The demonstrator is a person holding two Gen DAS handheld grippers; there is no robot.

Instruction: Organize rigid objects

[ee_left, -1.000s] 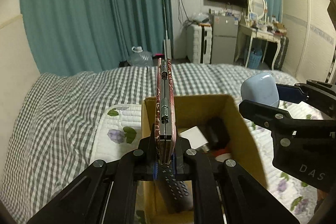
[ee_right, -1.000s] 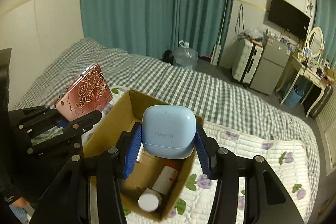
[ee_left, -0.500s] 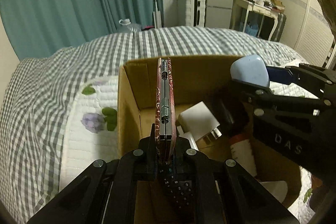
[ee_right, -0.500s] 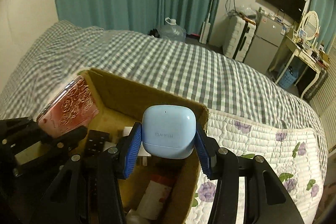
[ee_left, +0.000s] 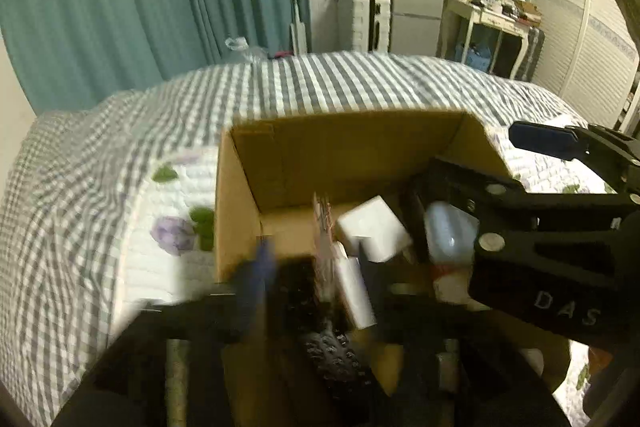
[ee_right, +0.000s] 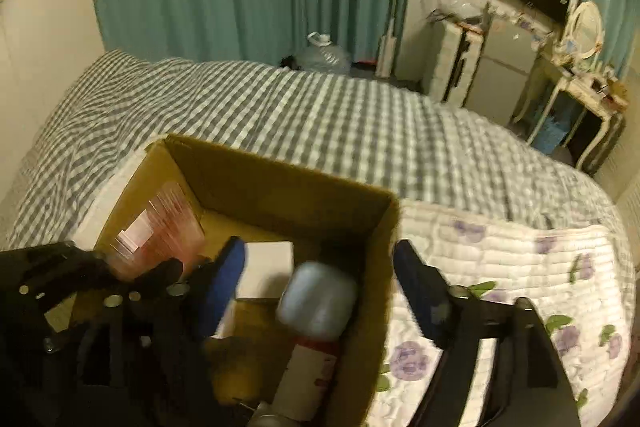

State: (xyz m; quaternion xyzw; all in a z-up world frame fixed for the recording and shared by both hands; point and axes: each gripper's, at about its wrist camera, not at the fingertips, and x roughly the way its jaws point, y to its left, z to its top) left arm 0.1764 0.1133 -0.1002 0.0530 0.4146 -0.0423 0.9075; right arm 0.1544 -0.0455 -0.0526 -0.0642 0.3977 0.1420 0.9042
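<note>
An open cardboard box [ee_left: 344, 155] [ee_right: 280, 183] stands on the bed. My left gripper [ee_left: 312, 267] is open over the box's left side; the red floral case [ee_left: 322, 227] [ee_right: 160, 231] is loose between its fingers, blurred, inside the box. My right gripper [ee_right: 320, 279] is open over the box's right side; the light blue earbud case [ee_right: 318, 301] [ee_left: 450, 231] is free of its blue pads [ee_right: 224, 279], blurred, inside the box above a white tube with red band [ee_right: 308, 367].
In the box lie a white charger block [ee_left: 372, 231] [ee_right: 266, 267], a black remote [ee_left: 336, 359] and other small items. The bed has a grey checked cover [ee_right: 320, 115] and a white floral quilt [ee_right: 500, 259]. Curtains, fridge and dresser stand behind.
Both grippers have opened. The red floral case and the blue earbud case have left the fingers and are dropping into the box. Both views are motion blurred.
</note>
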